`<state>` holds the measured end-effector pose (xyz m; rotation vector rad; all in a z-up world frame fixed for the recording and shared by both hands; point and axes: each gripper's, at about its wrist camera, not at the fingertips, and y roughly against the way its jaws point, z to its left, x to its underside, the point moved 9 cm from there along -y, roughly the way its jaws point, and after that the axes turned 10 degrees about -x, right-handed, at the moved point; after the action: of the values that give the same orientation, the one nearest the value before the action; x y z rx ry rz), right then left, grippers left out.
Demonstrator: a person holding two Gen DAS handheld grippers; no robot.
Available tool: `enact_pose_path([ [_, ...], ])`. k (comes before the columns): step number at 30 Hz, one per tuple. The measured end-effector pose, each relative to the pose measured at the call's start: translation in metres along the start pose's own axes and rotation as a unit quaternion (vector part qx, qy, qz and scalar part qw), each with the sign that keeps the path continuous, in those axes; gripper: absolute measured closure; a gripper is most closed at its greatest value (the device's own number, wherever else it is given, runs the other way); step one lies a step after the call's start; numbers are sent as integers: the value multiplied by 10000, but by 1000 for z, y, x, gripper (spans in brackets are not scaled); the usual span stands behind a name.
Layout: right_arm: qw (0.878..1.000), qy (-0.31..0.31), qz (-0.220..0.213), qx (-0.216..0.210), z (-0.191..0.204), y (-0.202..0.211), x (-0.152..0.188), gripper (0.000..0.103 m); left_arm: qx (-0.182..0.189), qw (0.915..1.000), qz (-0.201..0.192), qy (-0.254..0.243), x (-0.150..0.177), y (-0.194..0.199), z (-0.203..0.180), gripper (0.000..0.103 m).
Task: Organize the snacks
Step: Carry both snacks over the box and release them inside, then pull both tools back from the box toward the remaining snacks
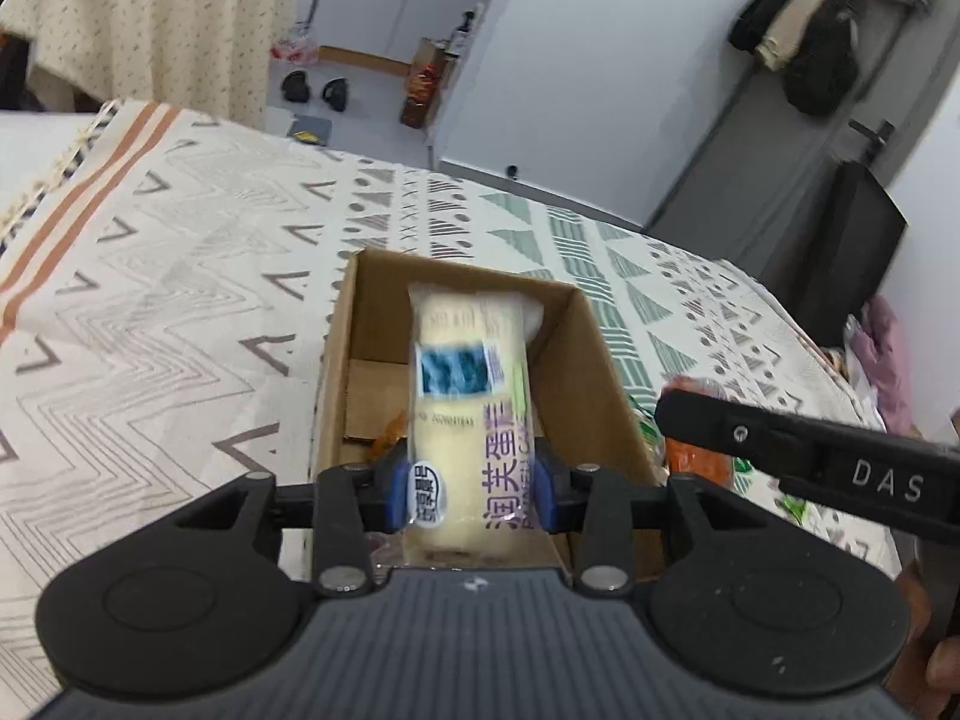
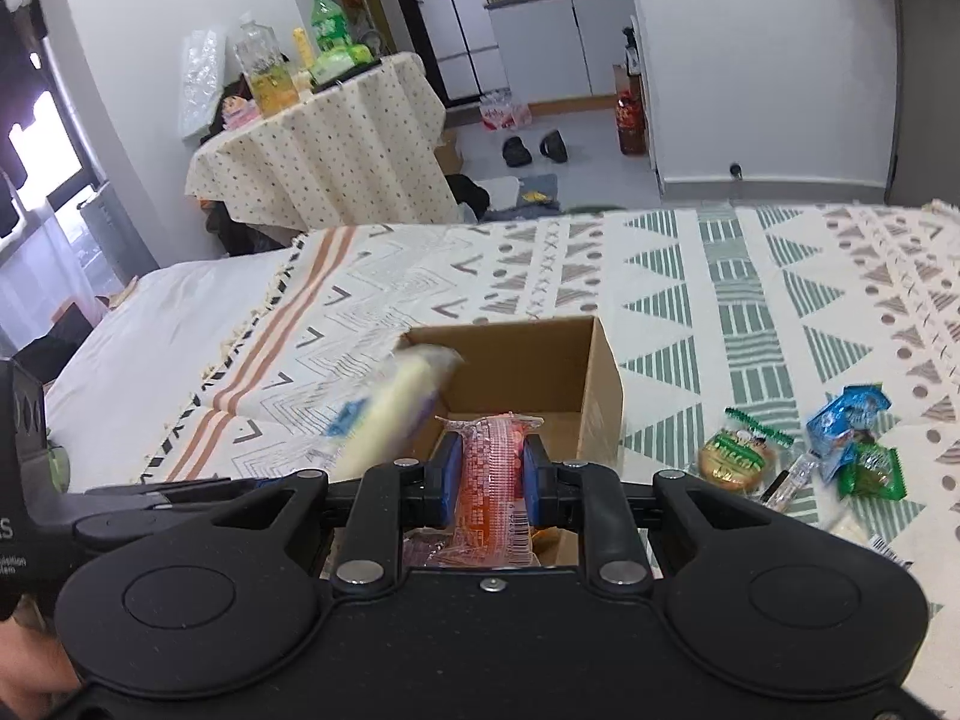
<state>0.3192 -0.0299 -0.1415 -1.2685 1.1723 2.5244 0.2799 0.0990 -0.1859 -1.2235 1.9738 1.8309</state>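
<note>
Left claw (image 1: 471,489) grips the pale cake packet (image 1: 465,396) over the open cardboard box (image 1: 591,360); right claw (image 2: 489,477) clamps an orange snack packet (image 2: 495,480) above it. Loose snacks (image 2: 798,450) lie on the patterned cloth (image 2: 750,276) right of the box

Right gripper (image 2: 485,471) around orange snack packet (image 2: 493,480), above cardboard box (image 2: 603,384)

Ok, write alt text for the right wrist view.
The right gripper clamps an orange snack packet over an open cardboard box on a patterned cloth. Loose snacks lie to the right.
</note>
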Motion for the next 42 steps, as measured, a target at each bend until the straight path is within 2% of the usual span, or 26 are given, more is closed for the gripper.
enact_pose_path([
  [3,10000,-56,45,-3,-2,-6,1,82,-48,9999,4,116,-3,-2,6,59],
  [7,9998,-105,108,-97,-1,-11,4,81,-73,9998,-199,37,-7,6,4,44],
  [12,9998,-126,124,-103,-1,-10,6,70,-285,9991,-313,40,-4,14,8,31],
  [14,9998,-158,94,-45,-3,-4,5,58,-329,9988,-335,100,-3,17,11,26],
  [17,10000,-72,13,58,-3,7,5,51,-442,9982,-391,145,1,27,15,21],
  [21,9994,-292,-98,181,-12,27,9,46,-522,9973,-502,122,2,42,15,18],
  [25,9975,-545,-223,397,-26,55,16,35,-587,9966,-580,14,-1,62,8,17],
  [27,9966,-585,-303,500,-32,69,16,29,-601,9956,-693,-179,-4,76,1,14],
  [29,9954,-625,-455,574,-39,85,16,17,-685,9928,-870,-445,-5,91,-9,10],
  [31,9946,-677,-546,572,-45,99,15,11,-708,9905,-937,-720,-5,100,-21,10],
  [34,9926,-951,-529,547,-61,126,17,8,-619,9893,-921,-943,-5,112,-41,10],
  [37,9925,-844,-613,636,-71,153,17,0,-532,9873,-931,-1171,-4,122,-65,10],
  [42,9938,-628,-574,712,-89,192,21,0,-361,9885,-717,-1279,2,131,-100,10],
])
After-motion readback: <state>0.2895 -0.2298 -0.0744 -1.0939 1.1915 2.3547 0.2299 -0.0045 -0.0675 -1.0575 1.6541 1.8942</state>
